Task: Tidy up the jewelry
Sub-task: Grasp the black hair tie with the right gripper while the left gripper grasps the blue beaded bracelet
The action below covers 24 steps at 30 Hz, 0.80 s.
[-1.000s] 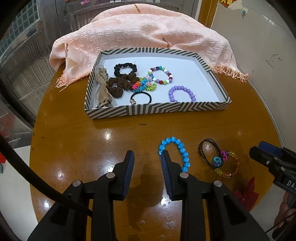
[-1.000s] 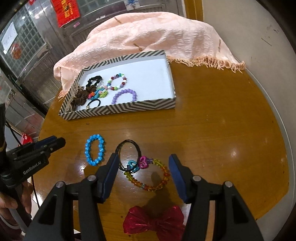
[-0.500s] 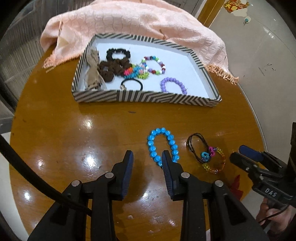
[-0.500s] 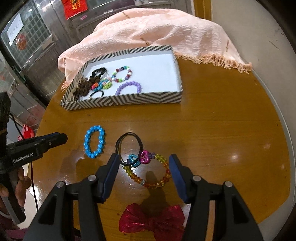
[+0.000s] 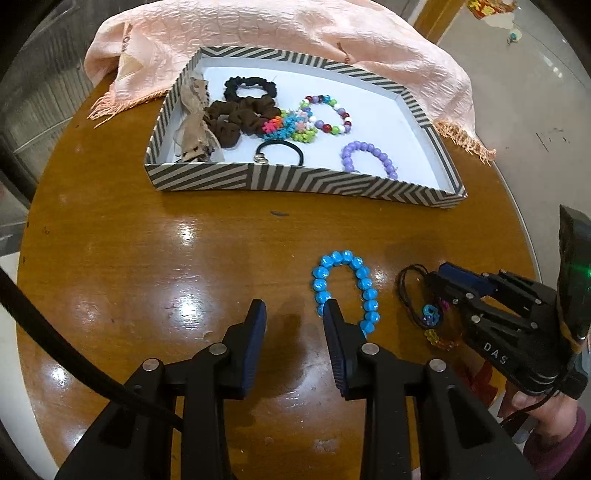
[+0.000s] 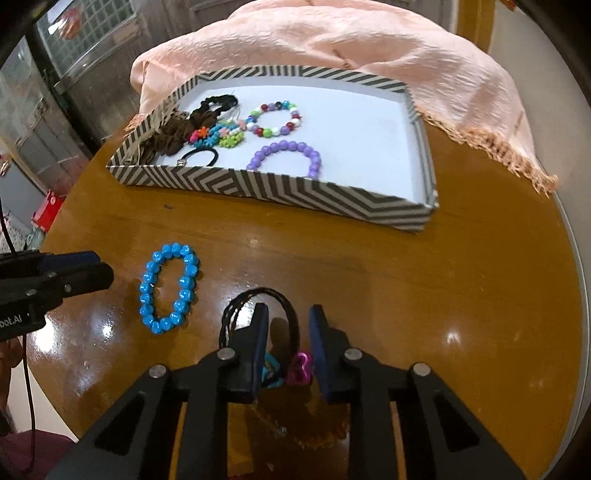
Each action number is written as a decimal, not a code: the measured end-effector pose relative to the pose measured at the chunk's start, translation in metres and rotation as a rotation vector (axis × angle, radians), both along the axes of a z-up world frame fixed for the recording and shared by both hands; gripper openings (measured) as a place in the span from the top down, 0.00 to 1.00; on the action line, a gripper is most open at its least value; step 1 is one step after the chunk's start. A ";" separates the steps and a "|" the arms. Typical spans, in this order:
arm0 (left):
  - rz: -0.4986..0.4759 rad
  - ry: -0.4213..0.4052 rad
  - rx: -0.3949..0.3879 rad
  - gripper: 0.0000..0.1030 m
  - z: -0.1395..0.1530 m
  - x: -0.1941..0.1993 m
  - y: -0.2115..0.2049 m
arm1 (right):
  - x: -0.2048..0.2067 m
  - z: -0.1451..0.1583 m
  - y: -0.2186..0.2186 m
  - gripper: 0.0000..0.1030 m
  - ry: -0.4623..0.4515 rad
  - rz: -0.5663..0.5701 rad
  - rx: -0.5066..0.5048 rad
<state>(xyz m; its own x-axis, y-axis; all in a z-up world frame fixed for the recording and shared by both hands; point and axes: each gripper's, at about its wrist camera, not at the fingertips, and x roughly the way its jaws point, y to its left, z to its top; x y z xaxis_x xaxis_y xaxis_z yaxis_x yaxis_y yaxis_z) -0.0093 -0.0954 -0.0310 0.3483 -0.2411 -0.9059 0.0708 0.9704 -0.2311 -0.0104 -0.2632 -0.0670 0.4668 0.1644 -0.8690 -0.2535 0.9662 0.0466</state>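
A blue bead bracelet (image 5: 364, 284) (image 6: 184, 284) lies on the round wooden table. My left gripper (image 5: 294, 318) (image 6: 99, 269) stands open over bare wood, its right finger (image 5: 332, 325) overlapping the bracelet's lower left end. Right of it lies a black cord hair tie (image 5: 406, 291) (image 6: 258, 297) with a blue charm (image 6: 271, 373) and a pink charm (image 6: 300, 369), tangled with an amber bead bracelet (image 5: 439, 341). My right gripper (image 6: 289, 325) (image 5: 448, 275) is low over the tie, its jaws closing. One cord strand and the charms lie between the pads, with gaps still showing.
A striped tray (image 5: 295, 181) (image 6: 295, 188) at the back holds scrunchies, a black hair tie, a purple bracelet (image 6: 284, 155) and a multicolour one. A peach cloth (image 5: 295, 33) is draped behind it. The table edge curves close on the right. A hand (image 5: 546, 413) holds the right gripper.
The right gripper has sunk onto the cord tie and its jaws have narrowed around the strand and charms. The left gripper has dropped a little towards the blue bracelet.
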 end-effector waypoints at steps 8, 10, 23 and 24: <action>0.002 0.040 -0.023 0.84 -0.010 0.007 -0.006 | 0.002 -0.007 0.004 0.97 0.005 0.043 -0.006; -0.008 0.051 -0.027 0.84 -0.012 0.008 -0.010 | 0.005 -0.001 -0.004 0.98 0.017 0.024 0.043; -0.062 0.076 0.004 0.83 -0.024 0.018 -0.033 | 0.004 0.060 -0.039 0.98 -0.082 -0.043 0.185; -0.068 0.074 0.014 0.83 -0.024 0.018 -0.035 | 0.005 0.061 -0.038 0.98 -0.082 -0.040 0.185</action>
